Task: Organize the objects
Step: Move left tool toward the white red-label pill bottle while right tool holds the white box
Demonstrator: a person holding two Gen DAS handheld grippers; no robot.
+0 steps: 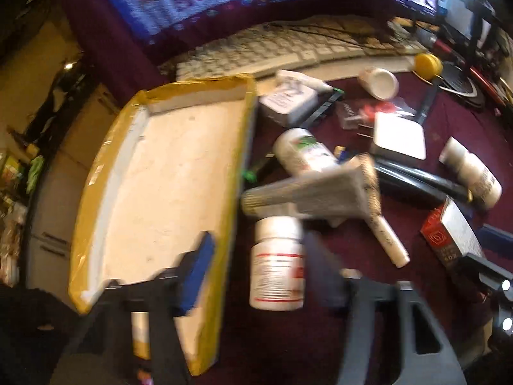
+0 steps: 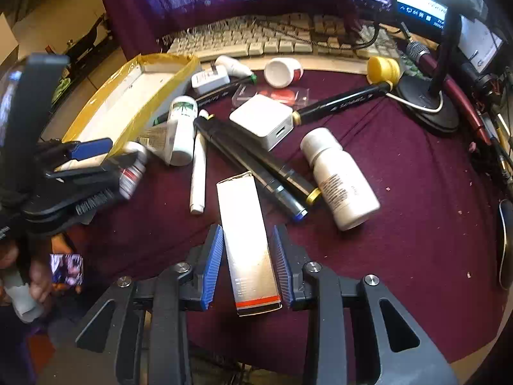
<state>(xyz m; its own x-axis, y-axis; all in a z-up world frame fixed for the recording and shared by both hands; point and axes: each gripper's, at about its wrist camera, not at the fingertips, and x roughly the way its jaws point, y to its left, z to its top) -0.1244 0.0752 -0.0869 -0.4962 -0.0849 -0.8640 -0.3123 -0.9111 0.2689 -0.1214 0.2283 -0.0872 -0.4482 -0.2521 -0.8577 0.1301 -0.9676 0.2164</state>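
Right tongs point(image 2: 247, 263) straddle the box point(image 2: 248, 243), pads not touching; left tongs' point(image 1: 253, 276) grip on the bottle point(image 1: 277, 263) unclear, beside the tray point(image 1: 160, 166)

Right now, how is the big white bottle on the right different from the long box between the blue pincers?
The white bottle is round with a cap, while the long box is flat-sided with a red and black end. The bottle lies free on the cloth, but the box sits between the right gripper fingers, small gaps still showing beside it. Both lie on their sides on the maroon cloth.
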